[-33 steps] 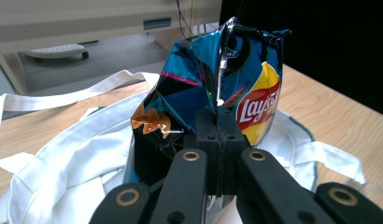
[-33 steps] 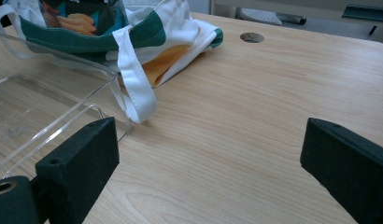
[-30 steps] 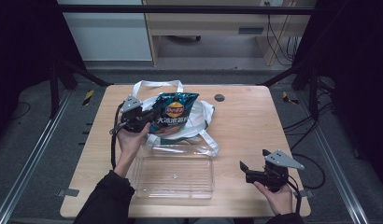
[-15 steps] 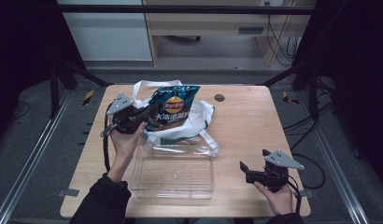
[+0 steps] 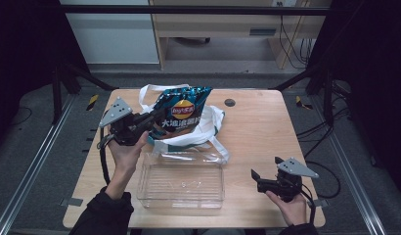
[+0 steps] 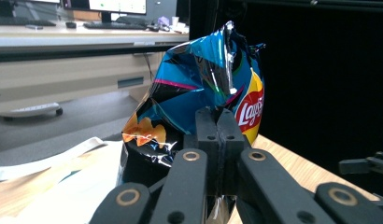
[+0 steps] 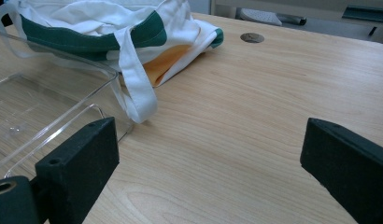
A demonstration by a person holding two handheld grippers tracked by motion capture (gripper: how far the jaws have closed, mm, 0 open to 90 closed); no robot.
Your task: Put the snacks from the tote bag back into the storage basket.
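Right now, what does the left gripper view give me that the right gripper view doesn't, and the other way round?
Left gripper view: the left gripper is shut on the blue chip bag, lifted, with the logo facing right; a desk with monitors sits behind. Right gripper view: the right gripper is open over bare wood, with the clear plastic tray at its left and a round hole in the table far off. Both share the white cloth bag with green trim and the wooden table.
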